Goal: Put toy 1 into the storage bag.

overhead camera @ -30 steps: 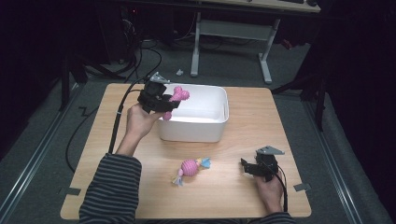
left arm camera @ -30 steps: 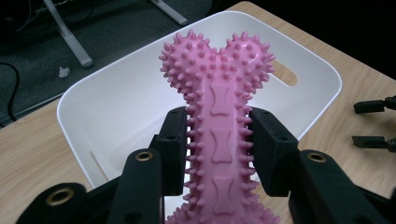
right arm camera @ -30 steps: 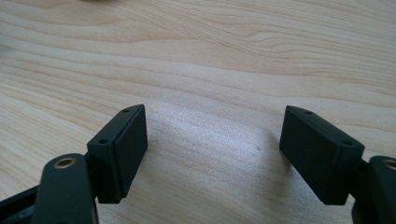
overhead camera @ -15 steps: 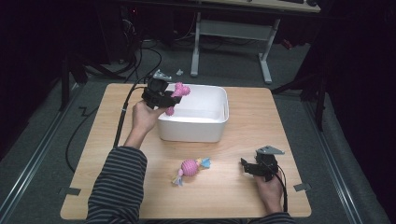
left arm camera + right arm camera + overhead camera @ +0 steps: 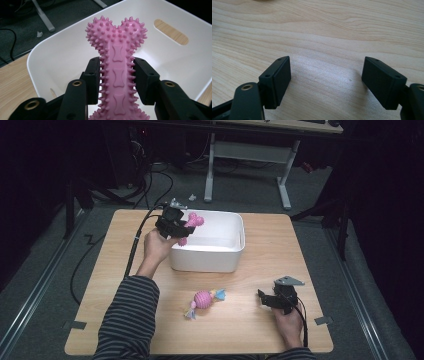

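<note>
High view: at the left, my left gripper [image 5: 176, 226] pinches the pink spiked bone toy [image 5: 189, 227] by its shaft, holding it over the left end of the white bin [image 5: 215, 260], with one knobbed end above the bin's inside. Toward the middle, a pink ball toy [image 5: 204, 299] lies on the wooden table [image 5: 260, 330] in front of the bin. At the right, my right gripper [image 5: 270, 301] rests low on the table with its jaws spread and nothing between them.

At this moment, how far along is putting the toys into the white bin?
Nothing lies in the white bin yet: the inside seen from the left gripper view is bare. In hand: the left claw is shut on the pink spiky bone, held over the bin's left end. Left: drop it in, then fetch the pink ball toy lying on the table; the right claw rests open nearby.
</note>
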A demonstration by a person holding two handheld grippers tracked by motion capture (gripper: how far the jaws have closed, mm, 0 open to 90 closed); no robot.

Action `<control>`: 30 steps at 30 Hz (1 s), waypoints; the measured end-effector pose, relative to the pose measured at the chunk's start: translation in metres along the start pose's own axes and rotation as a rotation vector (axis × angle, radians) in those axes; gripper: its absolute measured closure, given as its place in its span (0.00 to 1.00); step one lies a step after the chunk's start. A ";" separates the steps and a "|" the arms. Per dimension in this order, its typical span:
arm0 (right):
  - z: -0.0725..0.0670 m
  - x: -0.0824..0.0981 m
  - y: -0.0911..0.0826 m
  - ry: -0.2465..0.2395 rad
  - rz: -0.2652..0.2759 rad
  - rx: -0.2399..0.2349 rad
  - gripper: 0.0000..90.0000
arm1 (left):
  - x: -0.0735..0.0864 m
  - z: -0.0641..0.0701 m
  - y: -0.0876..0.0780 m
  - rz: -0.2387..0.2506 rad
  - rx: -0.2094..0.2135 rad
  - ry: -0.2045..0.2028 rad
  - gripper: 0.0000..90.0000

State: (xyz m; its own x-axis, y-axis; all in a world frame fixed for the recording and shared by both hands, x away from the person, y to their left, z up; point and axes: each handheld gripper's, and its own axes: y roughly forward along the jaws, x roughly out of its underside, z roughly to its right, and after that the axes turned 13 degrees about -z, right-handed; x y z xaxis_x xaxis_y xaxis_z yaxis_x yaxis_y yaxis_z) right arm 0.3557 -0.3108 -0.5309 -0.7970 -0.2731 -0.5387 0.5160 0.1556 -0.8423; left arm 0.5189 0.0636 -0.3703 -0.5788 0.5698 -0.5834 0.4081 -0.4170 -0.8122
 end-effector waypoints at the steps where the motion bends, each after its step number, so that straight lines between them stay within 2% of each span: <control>1: 0.000 0.000 0.000 0.000 0.000 0.000 0.26 | 0.000 0.000 0.001 -0.004 0.001 0.006 0.66; 6: 0.000 0.000 0.000 0.000 0.000 0.000 0.26 | -0.001 -0.005 0.009 -0.010 0.033 -0.022 0.66; 9: 0.000 0.000 0.000 0.000 0.000 0.000 0.26 | -0.001 -0.004 0.013 -0.029 0.028 -0.020 0.66; 17: 0.000 0.000 0.000 0.000 0.000 -0.001 0.26 | 0.001 -0.004 0.014 -0.032 0.010 -0.014 0.65; 21: 0.000 0.000 0.000 0.000 0.000 0.000 0.26 | 0.005 -0.007 0.018 -0.033 0.015 -0.035 0.65; 30: 0.000 0.000 0.000 0.000 0.000 0.000 0.26 | 0.010 -0.010 0.022 -0.046 0.017 -0.048 0.65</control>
State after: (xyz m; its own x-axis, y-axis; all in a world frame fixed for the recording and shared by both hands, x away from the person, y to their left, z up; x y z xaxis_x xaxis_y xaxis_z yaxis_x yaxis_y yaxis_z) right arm 0.3557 -0.3108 -0.5308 -0.7969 -0.2732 -0.5388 0.5161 0.1558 -0.8423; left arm 0.5292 0.0672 -0.3937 -0.6302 0.5542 -0.5437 0.3684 -0.4030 -0.8378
